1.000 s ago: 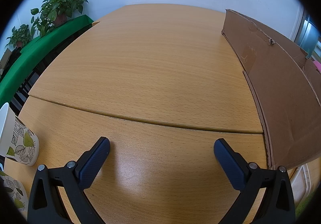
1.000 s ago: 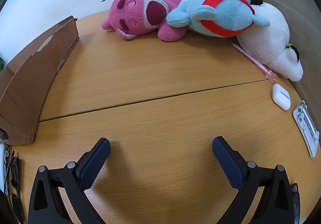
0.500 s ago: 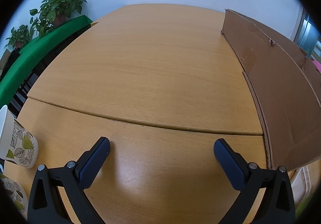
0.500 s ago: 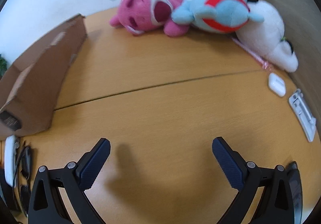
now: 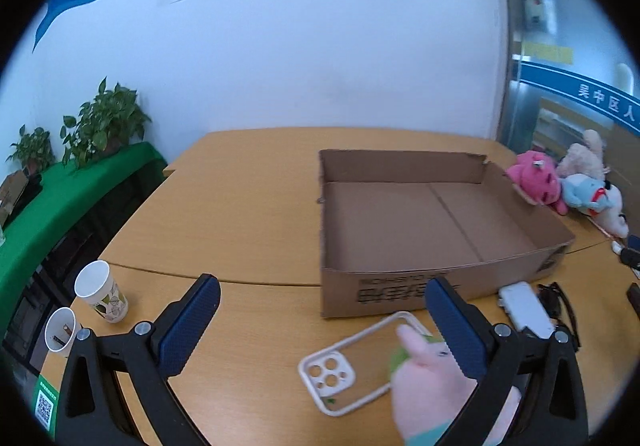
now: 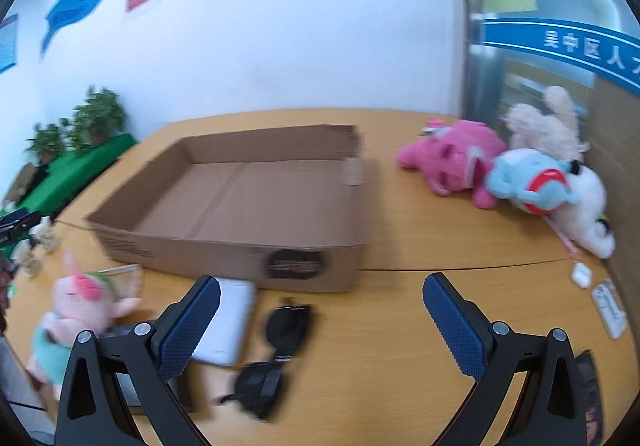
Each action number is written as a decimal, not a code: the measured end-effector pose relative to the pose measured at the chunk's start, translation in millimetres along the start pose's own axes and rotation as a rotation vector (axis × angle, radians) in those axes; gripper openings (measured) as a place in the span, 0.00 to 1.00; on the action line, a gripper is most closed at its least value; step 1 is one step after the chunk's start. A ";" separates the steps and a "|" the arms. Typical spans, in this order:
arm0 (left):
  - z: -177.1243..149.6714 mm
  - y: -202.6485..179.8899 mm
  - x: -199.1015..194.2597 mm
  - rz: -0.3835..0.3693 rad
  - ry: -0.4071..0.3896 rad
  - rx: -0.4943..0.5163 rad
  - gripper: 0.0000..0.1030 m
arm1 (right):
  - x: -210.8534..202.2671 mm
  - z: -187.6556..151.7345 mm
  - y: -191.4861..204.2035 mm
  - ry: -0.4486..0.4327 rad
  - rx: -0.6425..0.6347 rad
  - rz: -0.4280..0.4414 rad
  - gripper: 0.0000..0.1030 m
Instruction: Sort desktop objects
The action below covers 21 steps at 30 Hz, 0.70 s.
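Observation:
An empty cardboard box (image 5: 436, 222) (image 6: 248, 206) sits mid-table. In front of it lie a clear phone case (image 5: 360, 362), a white power bank (image 5: 524, 306) (image 6: 228, 322) and black sunglasses (image 6: 280, 346) (image 5: 560, 302). A small pink plush (image 6: 80, 310) (image 5: 432, 370) lies on the case's near end. My left gripper (image 5: 320, 326) hangs open above the case and plush. My right gripper (image 6: 320, 322) is open above the sunglasses and bare wood. White earbuds case (image 6: 580, 273) and a white stand (image 6: 610, 308) lie far right.
Two paper cups (image 5: 100, 292) (image 5: 60, 330) stand at the table's left edge. Pink (image 6: 452, 162), blue (image 6: 528, 182) and white (image 6: 584, 214) plush toys pile at the back right corner. Potted plants (image 5: 104, 122) sit on a green-covered ledge (image 5: 52, 206) beyond the left edge.
Both grippers have risen and pulled back from low over the table. The views now take in the whole box, the wall and the items in front; both stay open.

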<state>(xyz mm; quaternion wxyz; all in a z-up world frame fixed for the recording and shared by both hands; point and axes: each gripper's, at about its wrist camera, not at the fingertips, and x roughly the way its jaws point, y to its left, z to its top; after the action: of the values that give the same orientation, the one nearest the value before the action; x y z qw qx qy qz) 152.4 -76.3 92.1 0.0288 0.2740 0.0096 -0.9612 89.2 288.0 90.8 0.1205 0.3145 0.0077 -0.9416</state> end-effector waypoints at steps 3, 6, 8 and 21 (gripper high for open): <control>-7.2 -28.9 -14.5 -0.098 0.007 -0.013 0.99 | -4.1 -6.4 36.5 0.014 -0.049 0.014 1.00; -14.6 -43.6 -15.4 -0.159 0.034 -0.007 0.99 | -14.0 -16.8 66.8 -0.001 -0.118 0.016 1.00; -18.6 -47.5 -12.1 -0.173 0.051 -0.012 0.99 | -21.1 -21.7 78.7 -0.011 -0.130 0.045 1.00; -51.5 -43.9 8.2 -0.292 0.170 -0.060 0.99 | -17.4 -45.6 122.2 0.104 -0.138 0.251 1.00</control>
<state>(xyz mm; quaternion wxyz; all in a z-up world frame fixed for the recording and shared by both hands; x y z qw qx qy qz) 169.9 -31.1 44.1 -0.1041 0.3491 0.0803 -0.9278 157.9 177.3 72.1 0.2579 0.3523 0.0395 -0.8988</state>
